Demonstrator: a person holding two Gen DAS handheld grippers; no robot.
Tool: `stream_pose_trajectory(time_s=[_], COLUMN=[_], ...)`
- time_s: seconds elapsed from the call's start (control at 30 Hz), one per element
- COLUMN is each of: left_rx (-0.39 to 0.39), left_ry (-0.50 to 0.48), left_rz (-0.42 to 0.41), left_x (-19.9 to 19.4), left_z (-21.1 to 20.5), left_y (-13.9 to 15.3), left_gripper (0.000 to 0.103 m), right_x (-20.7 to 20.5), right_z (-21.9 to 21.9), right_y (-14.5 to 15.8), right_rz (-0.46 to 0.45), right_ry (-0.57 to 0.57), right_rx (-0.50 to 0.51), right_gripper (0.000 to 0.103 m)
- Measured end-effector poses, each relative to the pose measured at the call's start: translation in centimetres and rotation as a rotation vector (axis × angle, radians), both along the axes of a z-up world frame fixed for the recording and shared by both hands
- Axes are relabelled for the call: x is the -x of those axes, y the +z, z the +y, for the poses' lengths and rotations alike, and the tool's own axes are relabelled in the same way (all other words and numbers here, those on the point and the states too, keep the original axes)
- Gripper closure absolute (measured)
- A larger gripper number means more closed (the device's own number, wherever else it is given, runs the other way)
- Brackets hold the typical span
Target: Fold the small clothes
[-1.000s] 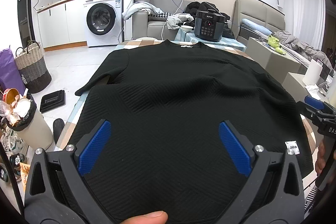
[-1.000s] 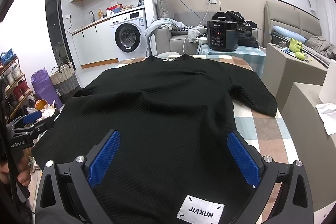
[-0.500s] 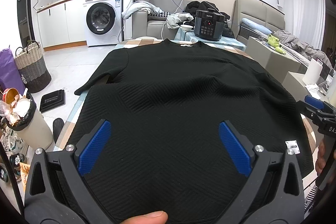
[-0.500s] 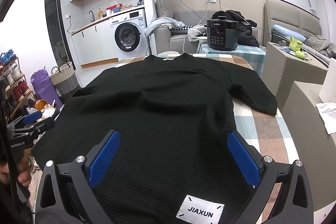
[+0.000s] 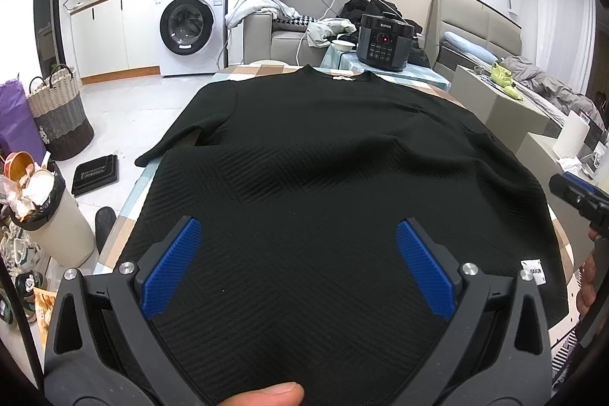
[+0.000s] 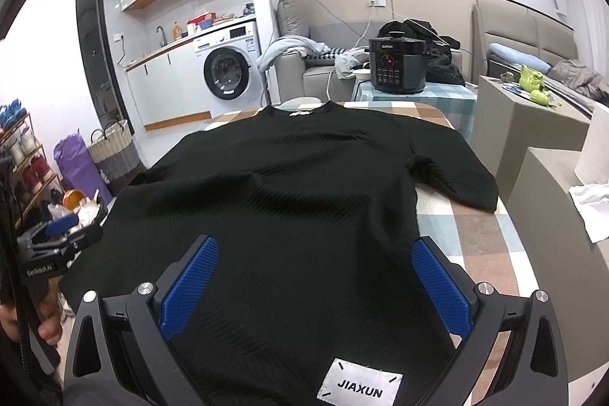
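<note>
Left wrist view: left gripper (image 5: 295, 267) spread wide over the black top (image 5: 342, 177), pinching nothing | right gripper (image 6: 314, 286) likewise spread above the hem near the JIAXUN label (image 6: 359, 387) | top flat on the checked table (image 6: 479, 234), left sleeve (image 5: 179, 136) overhanging the left edge | risk: pinching one layer only, dragging cloth off that edge.

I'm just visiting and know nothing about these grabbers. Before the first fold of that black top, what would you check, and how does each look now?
1. Black top spread flat on the table: ok, only slight ripples.
2. Left gripper open: ok, blue pads wide apart above the hem.
3. Right gripper open: ok.
4. Cloth already pinched by either gripper: not ok, neither grips anything.
5. Sleeves laid out: right sleeve ok on the table; left sleeve hangs at the edge.
6. Underside of the hem free: cannot tell.
</note>
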State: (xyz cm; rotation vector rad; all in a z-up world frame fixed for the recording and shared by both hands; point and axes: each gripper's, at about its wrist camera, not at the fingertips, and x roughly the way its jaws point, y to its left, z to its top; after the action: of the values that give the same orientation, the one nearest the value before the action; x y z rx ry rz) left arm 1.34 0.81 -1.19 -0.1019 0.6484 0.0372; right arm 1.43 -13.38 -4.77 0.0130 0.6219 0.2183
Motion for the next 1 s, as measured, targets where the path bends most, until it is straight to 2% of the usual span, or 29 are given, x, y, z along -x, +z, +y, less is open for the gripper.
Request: stream_pose_trajectory(time_s=[0.33,0.57,1.0], left_rx=[0.000,0.007,-0.009], left_ry=[-0.001,-0.009,0.003], left_rz=[0.017,0.035,0.052], left_x=[-1.8,-2.9,-3.6], left_z=[0.4,0.7,1.9], left_y=[0.8,0.9,1.7], left_gripper=[0.001,0.001,0.001], right_x=[-1.4,-2.0,-3.4], right_z=[-1.1,-0.2,-0.8], right_y=[0.5,0.8,2.6], right_rz=[0.034,0.035,0.044], right_ry=[-0.036,-0.042,-0.075], right_rx=[-0.036,-0.006,-0.081], right_gripper=[0.000,0.000,0.000])
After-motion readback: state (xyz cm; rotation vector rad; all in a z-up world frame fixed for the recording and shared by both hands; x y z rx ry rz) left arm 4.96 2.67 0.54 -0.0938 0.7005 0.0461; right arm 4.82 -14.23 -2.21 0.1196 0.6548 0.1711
